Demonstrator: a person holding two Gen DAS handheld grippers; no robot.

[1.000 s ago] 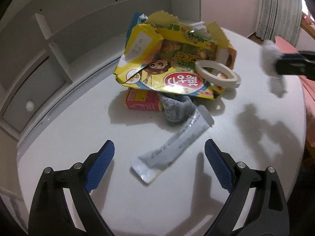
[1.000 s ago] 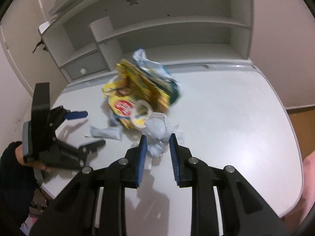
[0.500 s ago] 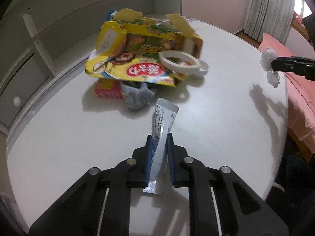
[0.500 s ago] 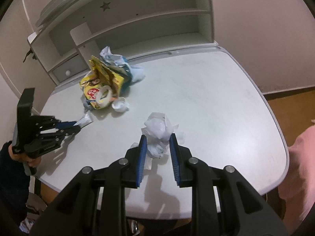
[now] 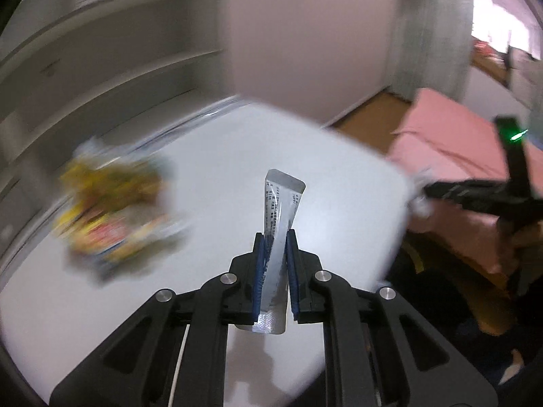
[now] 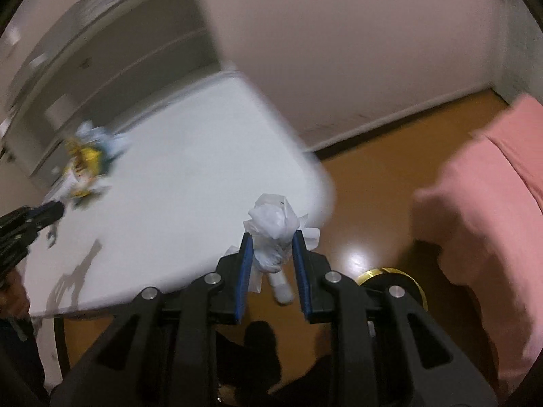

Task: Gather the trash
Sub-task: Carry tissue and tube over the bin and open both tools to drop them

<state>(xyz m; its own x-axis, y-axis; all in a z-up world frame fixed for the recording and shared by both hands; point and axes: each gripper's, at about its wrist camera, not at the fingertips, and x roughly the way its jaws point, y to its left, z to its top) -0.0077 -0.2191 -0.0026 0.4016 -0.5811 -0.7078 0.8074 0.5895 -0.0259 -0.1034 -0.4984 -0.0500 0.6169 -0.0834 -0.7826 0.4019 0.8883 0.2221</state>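
The left gripper (image 5: pixel 275 268) pinches a light, bendy silver packet (image 5: pixel 279 224) low down, and the right gripper (image 6: pixel 271 254) squeezes a soft crumpled tissue (image 6: pixel 271 227).

A white tabletop (image 5: pixel 210 169) is sitting before blurred white shelving (image 5: pixel 101 51). A pink bed (image 6: pixel 492 186) is lying beside the brown wooden floor (image 6: pixel 373 176) (glossy, catching light), under a pale wall (image 6: pixel 339 34).
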